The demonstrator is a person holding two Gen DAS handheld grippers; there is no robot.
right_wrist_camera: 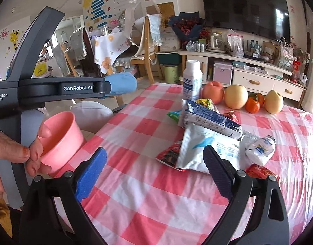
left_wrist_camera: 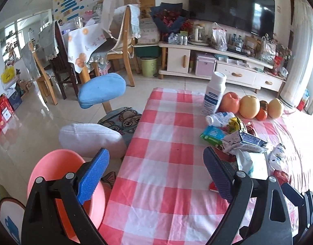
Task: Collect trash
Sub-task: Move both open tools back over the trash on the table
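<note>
Pink-and-white checked tablecloth fills the left wrist view; the left gripper stands wide and empty over bare cloth, the litter heap ahead to its right, led by a flattened milk carton. A pink bin sits off the table's left edge.

From the right wrist, the right gripper is also wide and empty, its right finger just beside a white pouch lying directly ahead. This gripper looks nearer the trash.
</note>
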